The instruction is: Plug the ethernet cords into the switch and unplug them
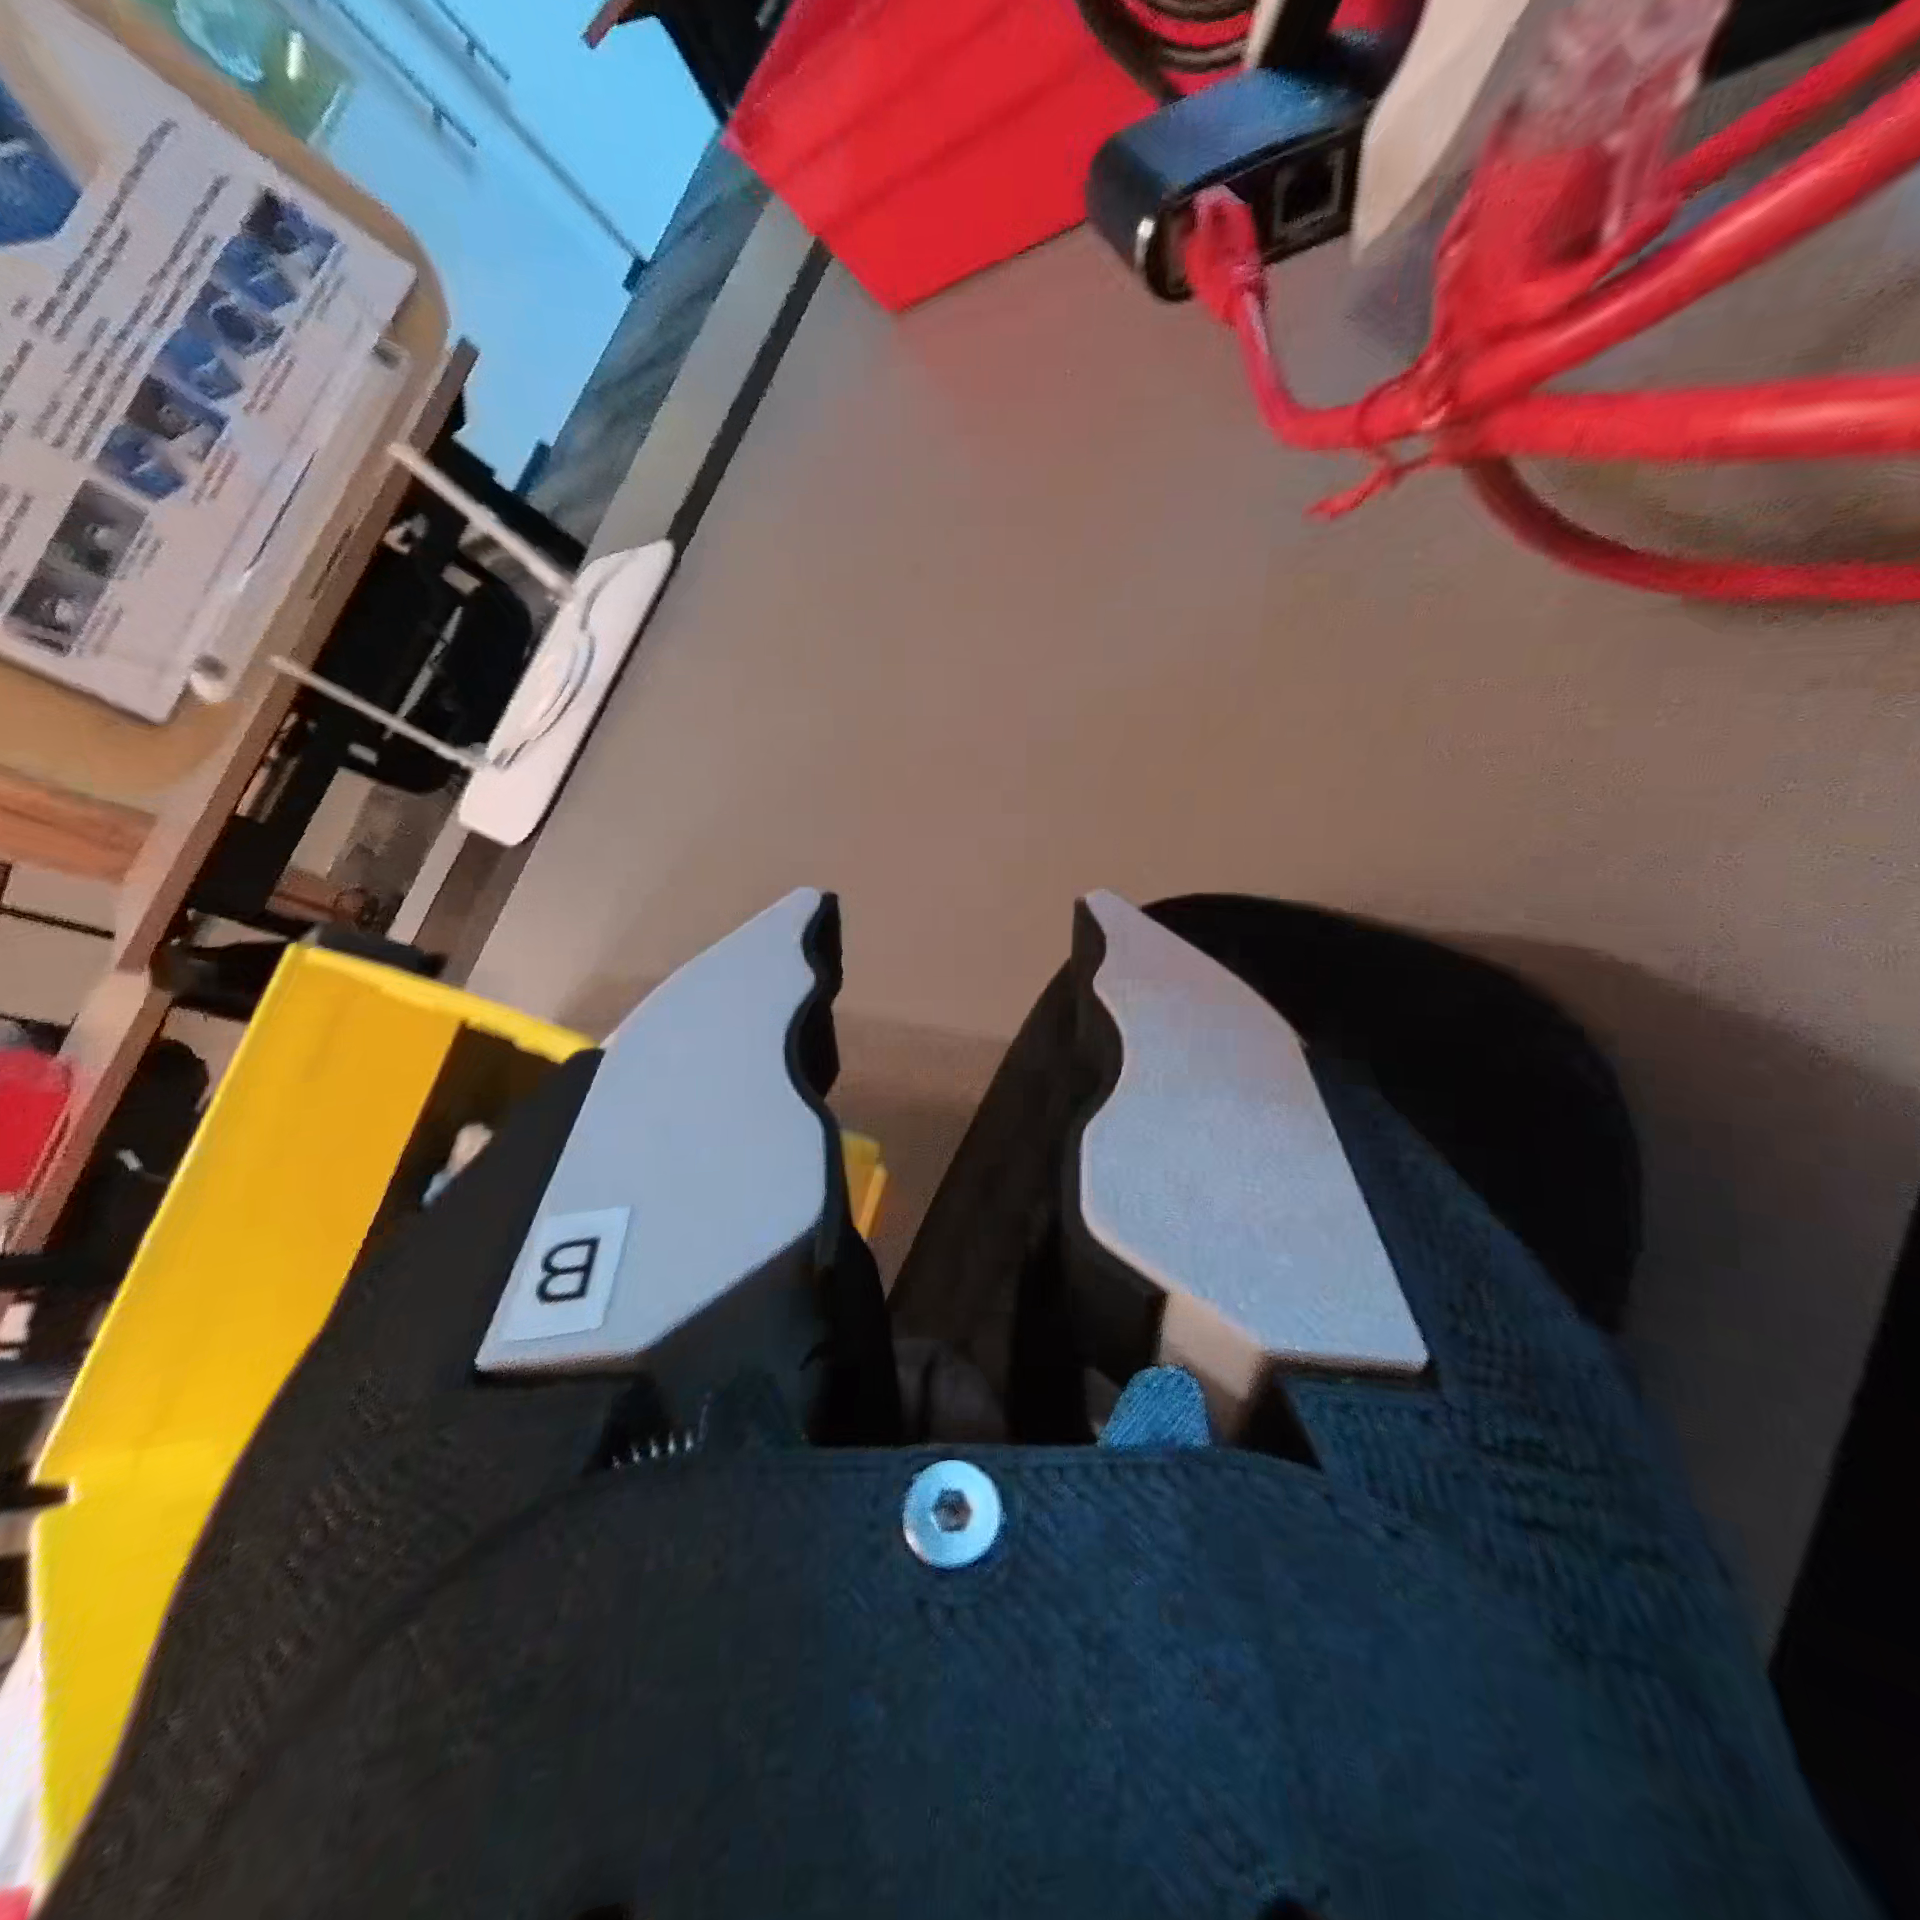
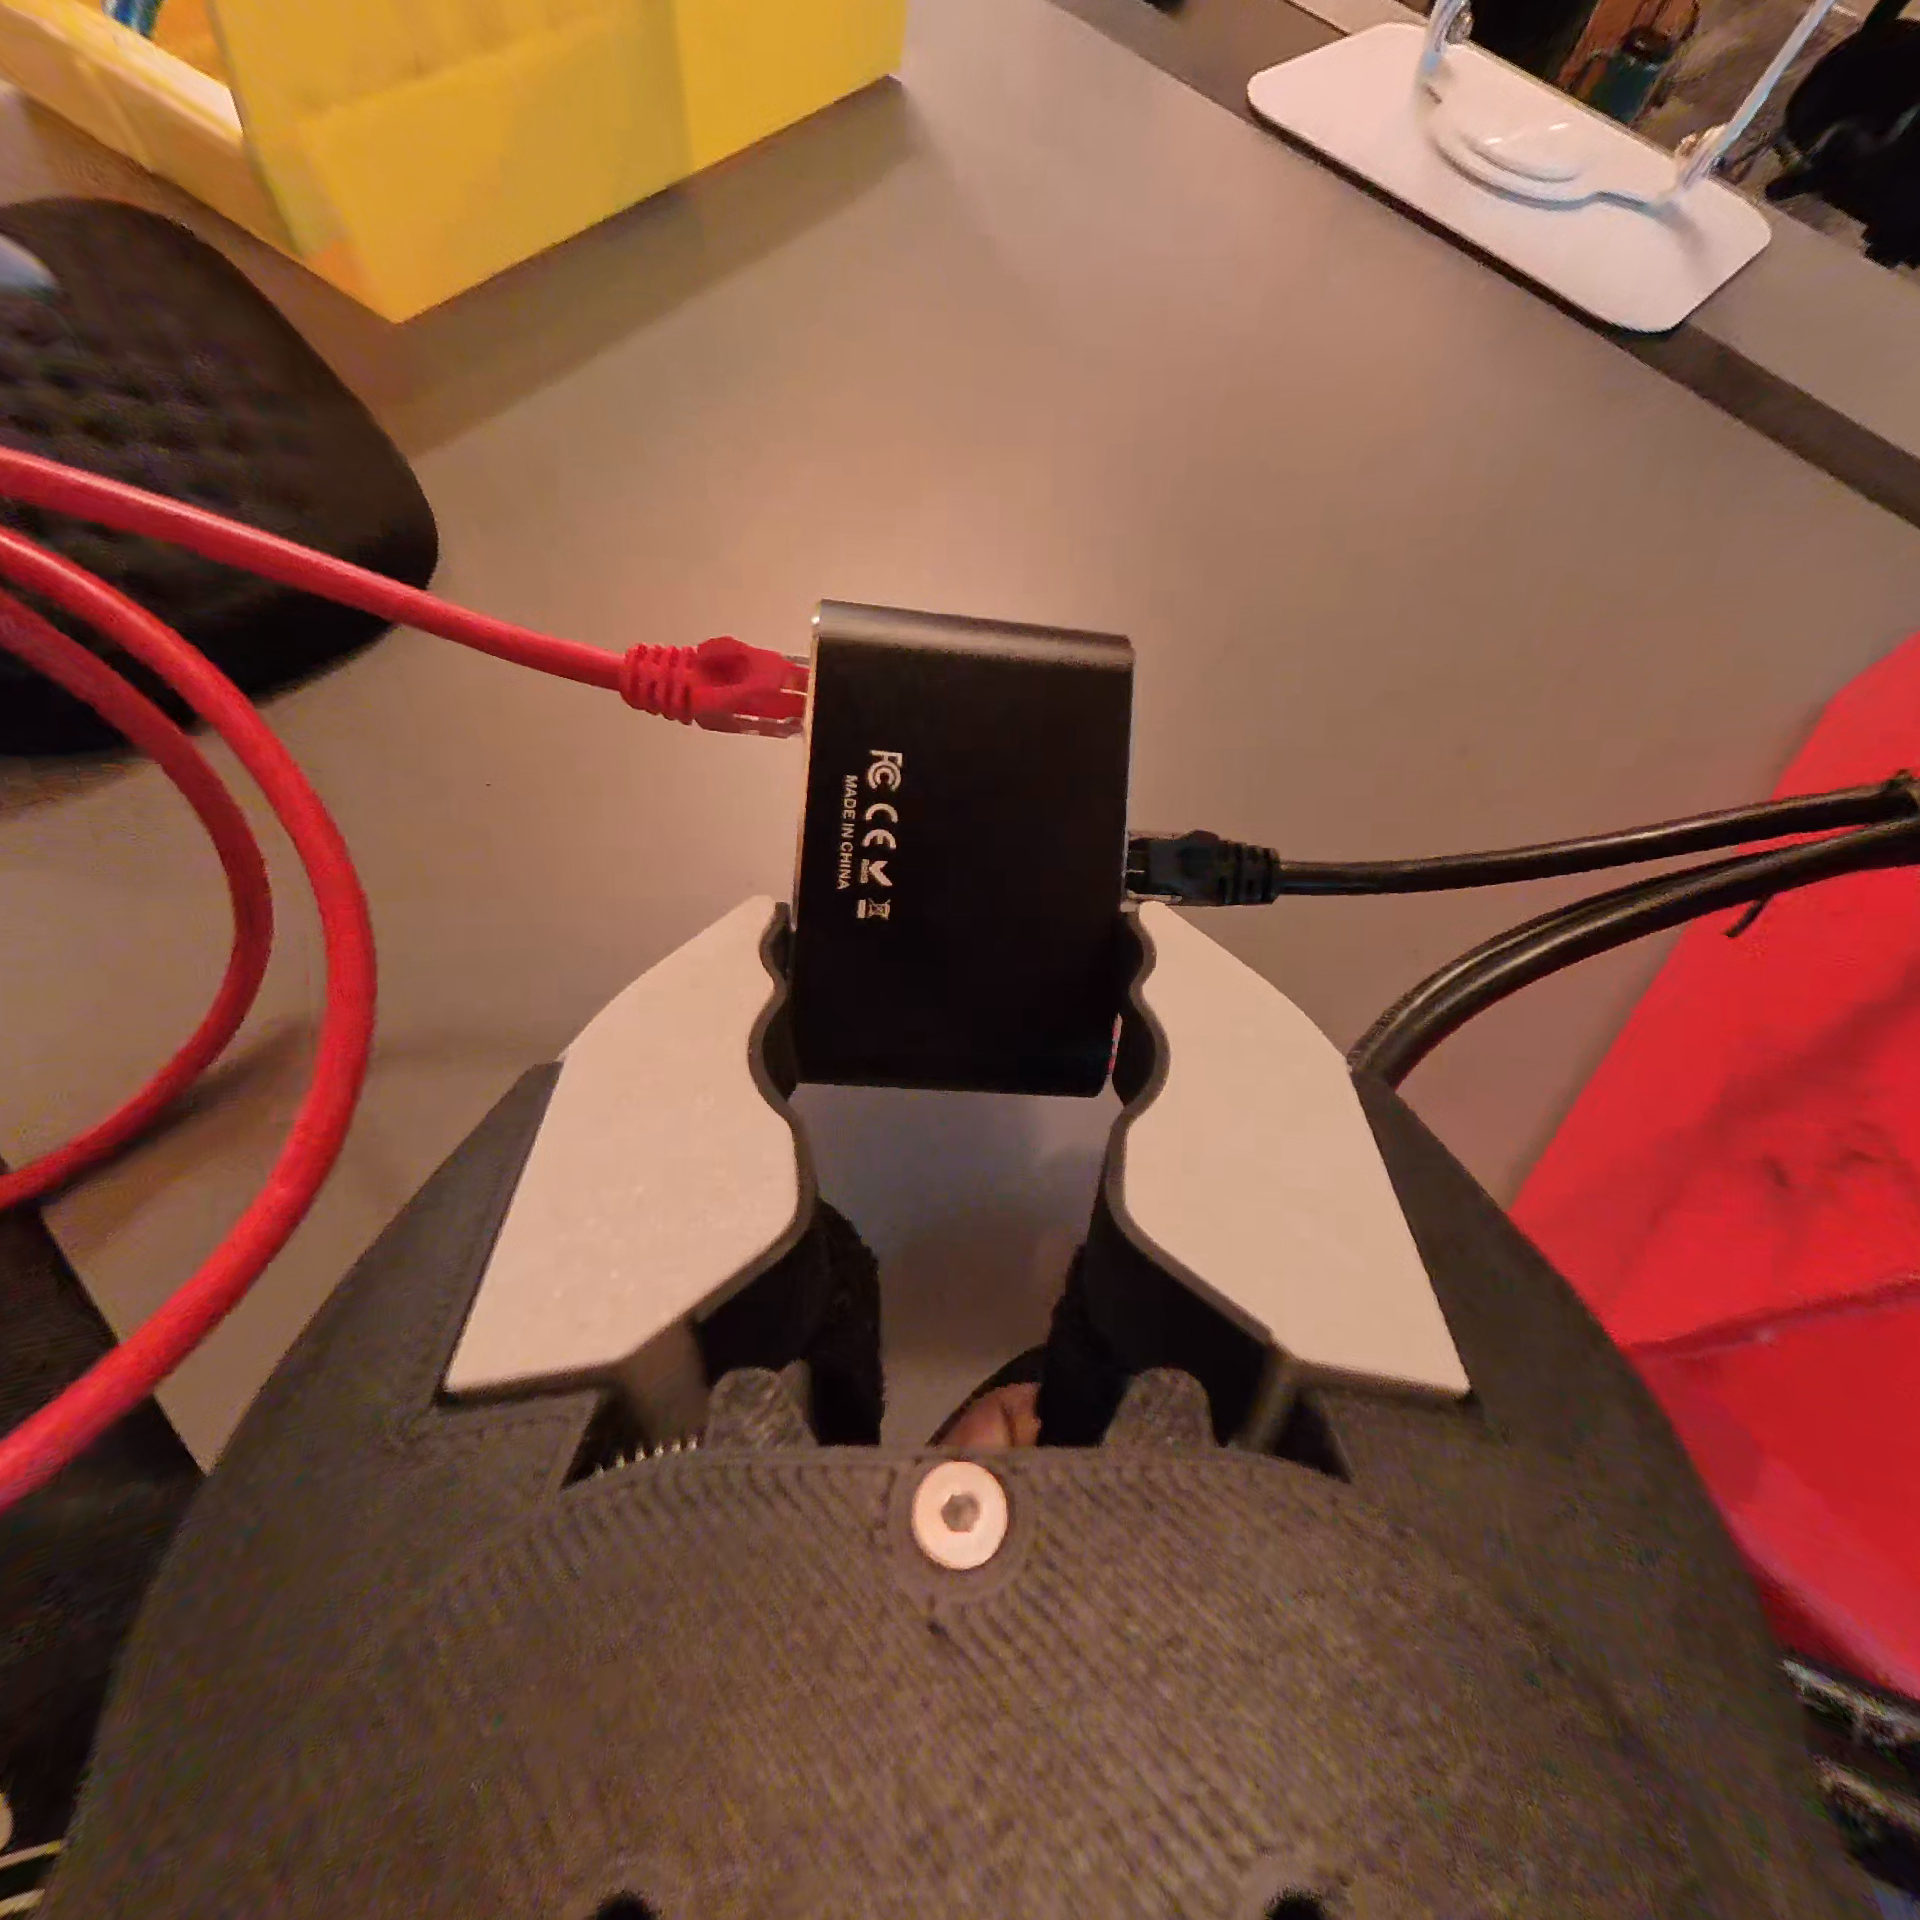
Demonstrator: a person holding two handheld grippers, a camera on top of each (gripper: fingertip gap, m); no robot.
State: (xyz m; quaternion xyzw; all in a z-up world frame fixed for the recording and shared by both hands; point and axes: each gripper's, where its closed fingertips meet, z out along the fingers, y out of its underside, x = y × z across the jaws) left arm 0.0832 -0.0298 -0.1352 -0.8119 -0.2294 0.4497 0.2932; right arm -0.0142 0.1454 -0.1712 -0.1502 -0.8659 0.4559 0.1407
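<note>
My right gripper (image 2: 956, 925) is shut on the small black switch (image 2: 966, 790) and holds it above the grey table. A red ethernet cord (image 2: 312, 592) is plugged into the switch's left side by its red plug (image 2: 717, 686). A black ethernet cord (image 2: 1507, 857) is plugged into its right side. In the left wrist view the switch (image 1: 1226, 177) shows far off at the top right with the red cord (image 1: 1662, 416) looping below it and an empty port beside the red plug. My left gripper (image 1: 956, 914) is open and empty, low over the table, well short of the switch.
A yellow bin (image 2: 499, 135) stands at the back left; it also shows in the left wrist view (image 1: 239, 1195). A red bin (image 2: 1714, 1091) is at the right. A black pad (image 2: 177, 457) lies at the left. A white stand base (image 2: 1507, 177) sits near the far table edge.
</note>
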